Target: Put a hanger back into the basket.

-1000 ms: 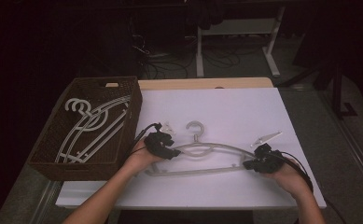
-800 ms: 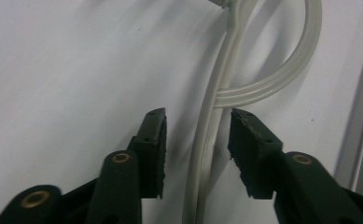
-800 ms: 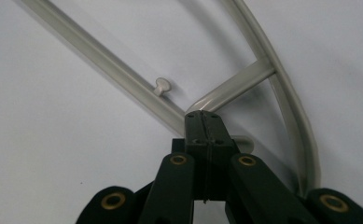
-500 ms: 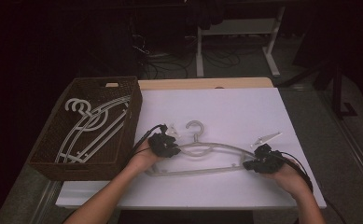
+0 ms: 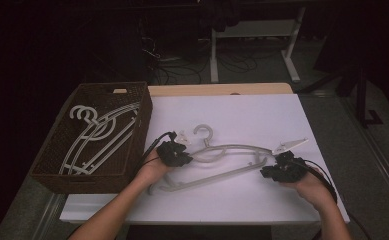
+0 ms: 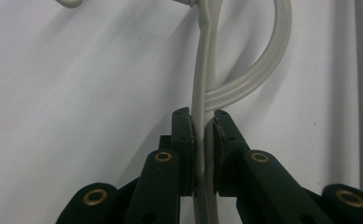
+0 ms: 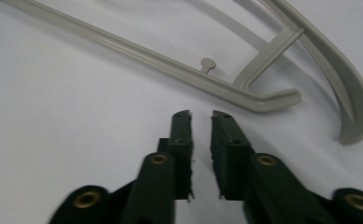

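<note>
Grey plastic made up the hanger (image 5: 222, 160), which lay flat on the white tabletop (image 5: 242, 115) with its long axis running left to right between the two hands and its hook pointing away from the person. The left gripper (image 5: 184, 158) had just been closing and was clamped on the hanger's thin arm near the left end; in the left gripper view the pale ribbed bar (image 6: 201, 140) ran straight up between the black pads, pinched tight. The right gripper (image 7: 201, 116) had just been opening a little; its jaws stood slightly apart with nothing between them, resting on the tabletop just short of the hanger's right end. That end, a smooth rounded bar with a small peg and a short strut (image 7: 268, 56), lay ahead of and slightly right of its tips. I judged the left hand to have the hold, so any lift would pivot there. A dark woven basket (image 5: 47, 170) with more hangers (image 5: 97, 135) sat just beside the left hand.
</note>
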Demonstrator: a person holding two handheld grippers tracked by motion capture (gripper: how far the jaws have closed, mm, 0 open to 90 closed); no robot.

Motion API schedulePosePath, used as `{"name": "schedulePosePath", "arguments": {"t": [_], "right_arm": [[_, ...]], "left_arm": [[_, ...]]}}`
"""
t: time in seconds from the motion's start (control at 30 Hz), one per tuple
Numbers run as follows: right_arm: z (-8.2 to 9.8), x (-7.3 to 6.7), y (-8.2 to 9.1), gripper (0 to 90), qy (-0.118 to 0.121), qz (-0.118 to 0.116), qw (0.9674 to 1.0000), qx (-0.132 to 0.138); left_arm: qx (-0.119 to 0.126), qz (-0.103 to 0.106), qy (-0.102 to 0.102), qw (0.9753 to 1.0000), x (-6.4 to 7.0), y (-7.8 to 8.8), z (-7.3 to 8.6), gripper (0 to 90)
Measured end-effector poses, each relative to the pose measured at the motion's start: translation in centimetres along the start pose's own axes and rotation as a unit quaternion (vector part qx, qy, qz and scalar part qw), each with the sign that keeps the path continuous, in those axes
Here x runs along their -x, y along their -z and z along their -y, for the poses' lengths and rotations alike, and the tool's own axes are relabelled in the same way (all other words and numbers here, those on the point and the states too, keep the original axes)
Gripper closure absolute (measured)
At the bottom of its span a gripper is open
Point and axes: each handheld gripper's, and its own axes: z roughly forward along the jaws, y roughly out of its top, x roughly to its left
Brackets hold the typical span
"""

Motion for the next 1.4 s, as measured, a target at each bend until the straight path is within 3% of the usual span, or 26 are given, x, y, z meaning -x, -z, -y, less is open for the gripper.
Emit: {"name": "schedulePosePath", "arguments": {"t": [0.23, 0.43, 0.5, 0.57, 0.83, 1.0, 1.13, 1.17, 1.4], "right_arm": [[0.0, 0.0, 0.0, 44.8, -0.007, 0.025, 0.9994, 0.021], [-0.2, 0.2, 0.1, 25.7, -0.013, 0.029, 0.9983, 0.048], [-0.3, 0.1, 0.1, 23.1, -0.014, 0.028, 0.9982, 0.051], [-0.3, 0.1, 0.1, 17.6, -0.014, 0.028, 0.9977, 0.061], [-0.4, 0.2, 0.4, 8.3, -0.025, 0.042, 0.9960, 0.075], [-0.5, 0.3, 0.5, 1.4, -0.030, 0.047, 0.9948, 0.085], [-0.6, 0.2, 0.5, 0.0, -0.027, 0.050, 0.9945, 0.088], [-0.6, 0.2, 0.5, 0.0, -0.026, 0.050, 0.9946, 0.087], [-0.6, 0.1, 0.1, 0.0, -0.025, 0.054, 0.9941, 0.091]], "left_arm": [[0.016, -0.015, 0.025, 0.9994, -0.1, 1.3, -0.4, 81.7], [0.025, -0.026, 0.044, 0.9984, -0.1, 3.0, -1.0, 81.7], [0.025, -0.029, 0.045, 0.9982, -0.1, 3.3, -1.2, 81.8], [0.032, -0.036, 0.055, 0.9974, -0.2, 4.5, -1.9, 81.8], [0.049, -0.047, 0.056, 0.9961, -0.6, 7.6, -3.8, 81.8], [0.061, -0.055, 0.054, 0.9951, -1.4, 10.6, -4.6, 81.8], [0.072, -0.060, 0.061, 0.9937, -2.4, 12.5, -4.3, 81.8], [0.080, -0.066, 0.065, 0.9924, -3.2, 13.9, -4.0, 81.8], [0.104, -0.096, 0.090, 0.9859, -6.5, 18.4, -1.8, 81.8]]}}
